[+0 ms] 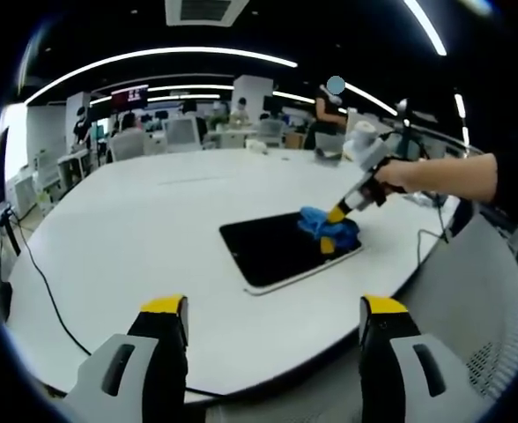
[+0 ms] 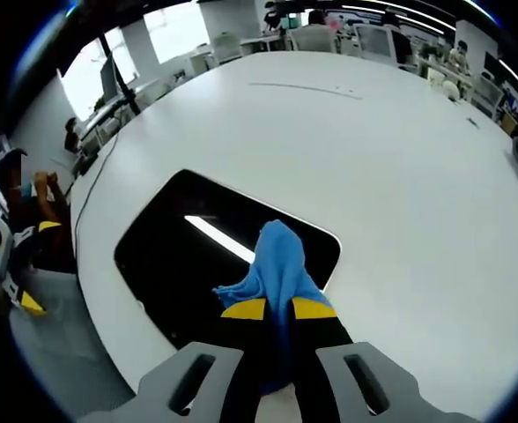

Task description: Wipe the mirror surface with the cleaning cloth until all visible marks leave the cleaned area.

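I am holding the left gripper [image 1: 274, 319] back at the near edge of the white table [image 1: 136, 229], its two yellow-tipped jaws standing wide apart with nothing between them. From the left gripper view the mirror [image 1: 281, 249] is lying flat on the table ahead, a dark rounded rectangle with a pale rim, sitting towards the table's right side. The right gripper [image 1: 332, 229] is reaching in from the right, a hand [image 1: 391, 174] wrapped round its grip, and it is pressing the blue cleaning cloth [image 1: 328, 226] onto the far right corner of the mirror. In the right gripper view the jaws of the right gripper [image 2: 278, 309] are closing tight on the cloth [image 2: 277, 264], which is bunching up between the yellow tips and spilling forward onto the glass. The mirror [image 2: 180, 256] is reflecting a bright ceiling light strip just beside the cloth. I cannot tell whether marks are showing on the glass. A black cable [image 1: 52, 300] is trailing across the table's left side. Chairs, desks and people are sitting far behind the table.
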Tool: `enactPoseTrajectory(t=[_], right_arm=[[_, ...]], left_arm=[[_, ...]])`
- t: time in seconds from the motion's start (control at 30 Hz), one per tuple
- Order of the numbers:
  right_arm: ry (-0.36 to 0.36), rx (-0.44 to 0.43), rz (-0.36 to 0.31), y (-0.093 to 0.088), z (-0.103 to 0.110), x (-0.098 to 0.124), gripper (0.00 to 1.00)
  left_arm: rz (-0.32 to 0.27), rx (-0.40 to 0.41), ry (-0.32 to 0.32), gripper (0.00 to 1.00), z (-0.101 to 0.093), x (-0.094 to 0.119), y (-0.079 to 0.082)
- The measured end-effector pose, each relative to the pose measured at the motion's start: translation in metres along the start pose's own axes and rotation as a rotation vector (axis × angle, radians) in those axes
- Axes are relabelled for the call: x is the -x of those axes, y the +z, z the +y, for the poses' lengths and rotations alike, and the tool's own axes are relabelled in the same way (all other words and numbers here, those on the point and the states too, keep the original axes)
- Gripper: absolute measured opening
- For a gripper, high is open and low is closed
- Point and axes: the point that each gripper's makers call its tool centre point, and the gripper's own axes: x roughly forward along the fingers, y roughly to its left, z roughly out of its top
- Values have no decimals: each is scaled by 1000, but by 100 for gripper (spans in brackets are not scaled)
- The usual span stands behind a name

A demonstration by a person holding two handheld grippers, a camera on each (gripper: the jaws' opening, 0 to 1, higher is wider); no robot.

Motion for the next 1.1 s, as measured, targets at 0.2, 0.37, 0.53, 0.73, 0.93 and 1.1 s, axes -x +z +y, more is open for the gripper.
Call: enactPoseTrajectory(t=[0.2,0.37,0.53,0.73,0.93,1.1], right_arm=[[-2,0,-3,-1,-1,1,4],[-2,-1,-4,-1,-2,1,4],[-4,1,-5,-1,-3,1,4],[-7,-10,-10,-4,-7,2,4],[-23,-11,-2,-8,-12,5,4],[-30,-19,-3,-12,-14,7,4]], left_arm=[[-37,-12,-16,83,-3,1,6],[-36,-10,-25,85,-5,1,6],[-40,-22,-56,87,-9,0,7],[-52,-41,-62,91,-10,-1,9],[-47,-36,-54,96,-9,-2,9],[-49,-34,-51,96,-9,-2,9]])
